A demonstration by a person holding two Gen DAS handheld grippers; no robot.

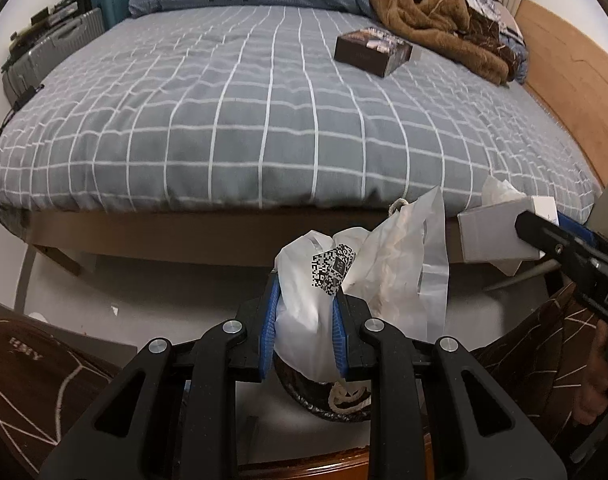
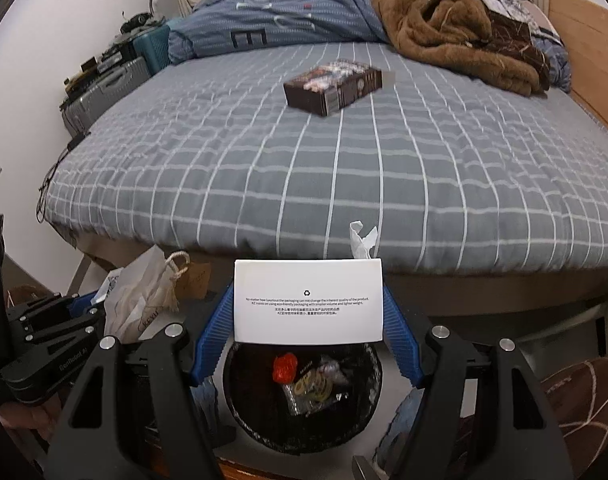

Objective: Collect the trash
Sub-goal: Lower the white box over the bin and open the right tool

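Note:
My left gripper (image 1: 305, 300) is shut on a bundle of white plastic bags (image 1: 315, 312) with a QR label, held above a black-lined trash bin (image 1: 304, 396). My right gripper (image 2: 308, 312) is shut on a white cardboard box (image 2: 308, 301) with a crumpled tissue (image 2: 361, 240) behind it, held over the same bin (image 2: 260, 424), which holds wrappers and a red scrap. The box also shows at the right in the left wrist view (image 1: 491, 236). The bags show at the left in the right wrist view (image 2: 138, 300). A dark brown box (image 1: 371, 51) lies on the bed.
A bed with a grey checked sheet (image 1: 244, 120) fills the view ahead. A brown blanket (image 1: 431, 12) and blue duvet lie at its far end. Suitcases (image 1: 56, 48) stand at the far left. Brown slippers (image 1: 32, 368) flank the bin. A wooden frame runs along the right.

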